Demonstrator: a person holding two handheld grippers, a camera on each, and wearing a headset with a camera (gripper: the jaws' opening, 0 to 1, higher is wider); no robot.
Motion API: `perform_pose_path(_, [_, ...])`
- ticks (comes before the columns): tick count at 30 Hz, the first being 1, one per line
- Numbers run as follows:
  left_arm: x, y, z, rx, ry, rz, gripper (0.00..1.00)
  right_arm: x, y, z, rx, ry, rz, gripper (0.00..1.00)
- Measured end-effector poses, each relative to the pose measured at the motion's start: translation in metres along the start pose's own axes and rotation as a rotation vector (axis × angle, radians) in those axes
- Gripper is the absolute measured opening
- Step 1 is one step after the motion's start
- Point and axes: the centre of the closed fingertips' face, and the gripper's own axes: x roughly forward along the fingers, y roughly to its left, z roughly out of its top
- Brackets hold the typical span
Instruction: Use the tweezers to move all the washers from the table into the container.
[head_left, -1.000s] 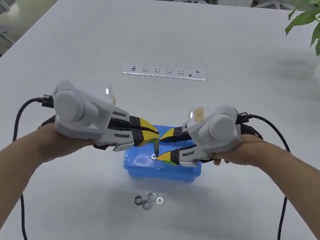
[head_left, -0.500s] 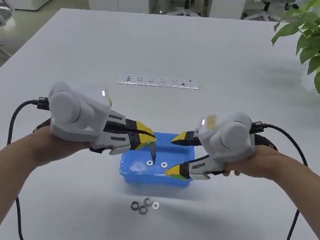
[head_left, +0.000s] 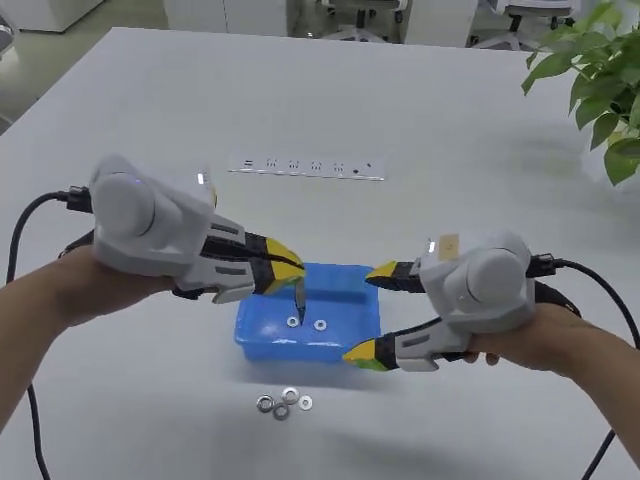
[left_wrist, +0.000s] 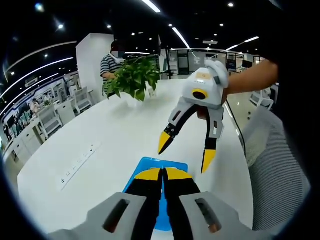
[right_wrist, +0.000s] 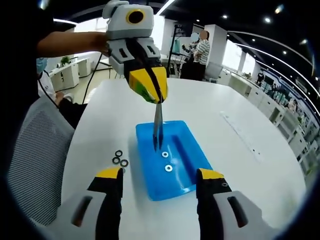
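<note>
Over the blue container (head_left: 252, 335) the left gripper (head_left: 285, 270) is clenched on the tweezers (head_left: 298, 296), which hang almost upright with their tips low inside, just beside one of the two delivered washers (head_left: 320, 324) lying flat on the blue floor. The right gripper (head_left: 372, 312) is released, its jaws wide apart near the right end of the container, and it grasps nothing. We cannot tell whether the tweezer tips are a little apart or pressed together. The loose washers (head_left: 283, 403) lie in a small cluster on the white table (head_left: 480, 150), near the front wall of the container, some of them touching. We judge that the drop is finished and the next pick is in hand. To do it well, we should lift the tweezers straight up until the tips clear the wall, then bring them down at the outer washer of the cluster, not into the middle. We advise putting one tip through the hole and one outside the ring, because such thin flat pieces probably slide on a smooth table. The squeeze should be gentle and steady, and the right gripper may rest against the container so it does not shift.
</note>
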Motion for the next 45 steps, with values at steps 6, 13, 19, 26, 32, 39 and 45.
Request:
perform_pose_path(6, [-0.004, -0.002, 0.007, 0.008, -0.002, 0.001, 0.05, -0.010, 0.003, -0.007, 0.035, -0.003, -0.029, 0.67])
perform_pose_path(13, [-0.006, -0.006, 0.012, 0.010, -0.001, -0.002, 0.05, -0.018, 0.009, -0.016, 0.072, -0.006, -0.052, 0.76])
perform_pose_path(19, [-0.008, -0.010, 0.015, 0.000, 0.001, -0.004, 0.05, -0.022, 0.012, -0.022, 0.099, -0.016, -0.067, 0.84])
perform_pose_path(26, [-0.010, -0.015, 0.017, -0.008, 0.002, -0.007, 0.05, -0.024, 0.016, -0.023, 0.107, -0.034, -0.068, 0.92])
perform_pose_path(32, [-0.012, -0.021, 0.018, -0.013, 0.004, -0.013, 0.05, -0.025, 0.023, -0.025, 0.121, -0.040, -0.045, 0.97])
perform_pose_path(39, [-0.013, -0.030, 0.017, -0.019, 0.006, -0.023, 0.05, -0.026, 0.033, -0.025, 0.152, -0.050, -0.019, 1.00])
perform_pose_path(45, [-0.013, -0.039, 0.014, -0.023, 0.007, -0.035, 0.05, -0.029, 0.036, -0.024, 0.162, -0.061, -0.021, 1.00])
